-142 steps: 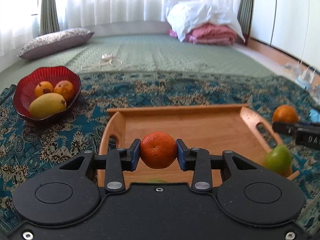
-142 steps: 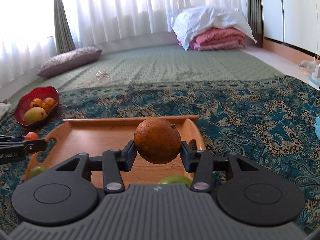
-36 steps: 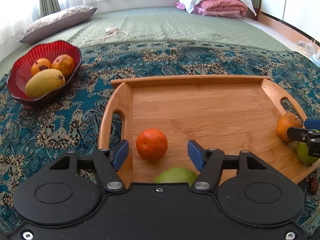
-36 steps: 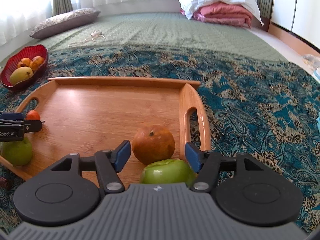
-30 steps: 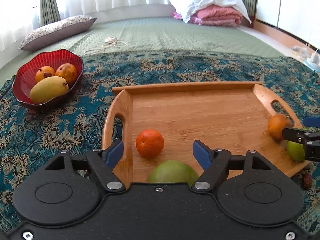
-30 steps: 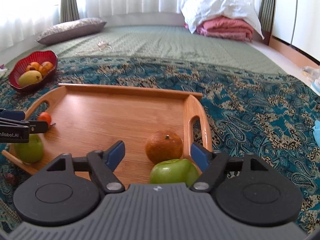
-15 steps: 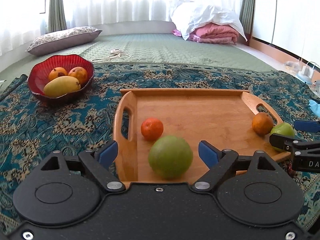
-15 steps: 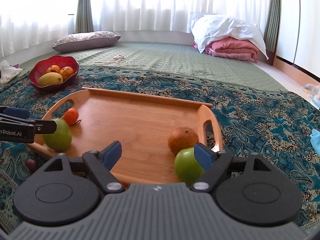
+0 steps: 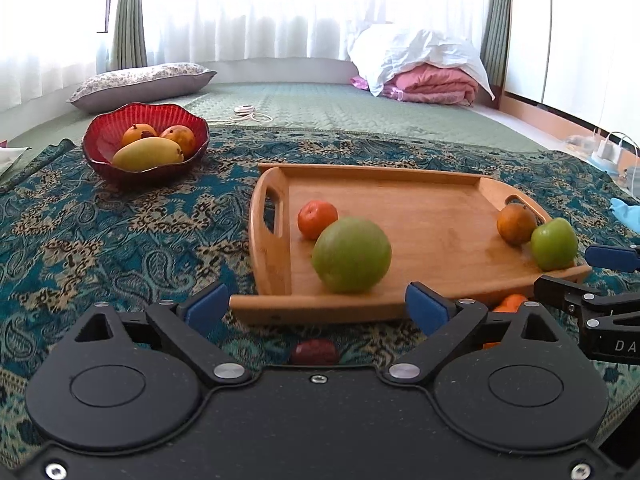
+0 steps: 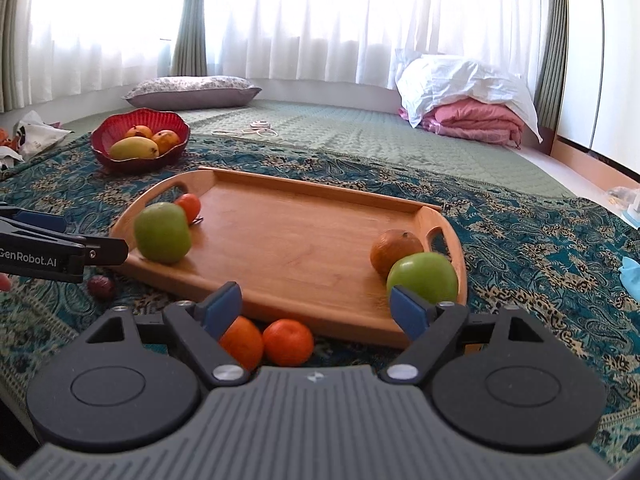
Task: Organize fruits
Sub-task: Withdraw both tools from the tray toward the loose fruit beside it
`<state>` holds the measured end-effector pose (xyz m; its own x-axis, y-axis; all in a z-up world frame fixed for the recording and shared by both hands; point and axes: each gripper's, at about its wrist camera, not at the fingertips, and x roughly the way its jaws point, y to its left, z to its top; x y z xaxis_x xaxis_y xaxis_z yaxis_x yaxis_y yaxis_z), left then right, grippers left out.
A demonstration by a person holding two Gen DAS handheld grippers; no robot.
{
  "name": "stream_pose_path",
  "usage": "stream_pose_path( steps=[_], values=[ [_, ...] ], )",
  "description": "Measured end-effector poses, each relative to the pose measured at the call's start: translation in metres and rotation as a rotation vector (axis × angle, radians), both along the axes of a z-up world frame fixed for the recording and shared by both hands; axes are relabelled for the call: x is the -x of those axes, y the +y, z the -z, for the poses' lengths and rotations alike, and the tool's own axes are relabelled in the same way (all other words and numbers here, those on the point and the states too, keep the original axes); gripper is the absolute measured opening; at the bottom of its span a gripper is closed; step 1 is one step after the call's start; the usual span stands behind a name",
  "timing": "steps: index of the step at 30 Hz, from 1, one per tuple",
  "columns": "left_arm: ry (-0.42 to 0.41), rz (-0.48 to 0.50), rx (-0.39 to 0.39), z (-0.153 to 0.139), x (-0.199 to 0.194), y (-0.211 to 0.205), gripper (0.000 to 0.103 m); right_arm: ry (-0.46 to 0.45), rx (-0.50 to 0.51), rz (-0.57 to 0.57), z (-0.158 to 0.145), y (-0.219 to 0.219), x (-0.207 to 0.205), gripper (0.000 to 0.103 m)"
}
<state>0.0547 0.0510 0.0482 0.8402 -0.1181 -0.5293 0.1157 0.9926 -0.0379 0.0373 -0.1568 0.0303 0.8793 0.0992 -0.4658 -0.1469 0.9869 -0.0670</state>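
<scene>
Retreating grippers (image 9: 316, 306), oranges (image 9: 317, 219) released

Home bedroom/living space – floor-level setup: quilted green mat (image 10: 360, 128), paisley rug (image 10: 540, 248), pillow (image 10: 192, 90) far left, folded pink bedding (image 10: 476, 122) far right, sheer curtains (image 10: 320, 20) across the window.

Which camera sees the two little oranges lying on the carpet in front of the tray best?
The right wrist view. There the two oranges lie side by side on the carpet, just before the wooden tray and in front of the open right tool. The left wrist view shows only an orange sliver, mostly hidden behind its own tool.
</scene>
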Motion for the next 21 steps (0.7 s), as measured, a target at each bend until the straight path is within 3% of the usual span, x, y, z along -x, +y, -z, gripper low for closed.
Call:
stream_pose_path(
  steps=[15, 18, 21],
  values=[
    [0.005, -0.019, -0.062, 0.030, 0.019, -0.001, 0.098, -0.006, 0.017, -0.053, 0.028, 0.021, 0.023, 0.089],
    [0.010, -0.017, -0.061, 0.032, 0.016, -0.003, 0.095, -0.007, 0.039, -0.070, 0.032, 0.030, 0.024, 0.083],
    [0.009, -0.012, -0.075, 0.032, 0.013, -0.006, 0.085, -0.004, 0.045, -0.074, 0.034, 0.038, 0.022, 0.077]
  ],
)
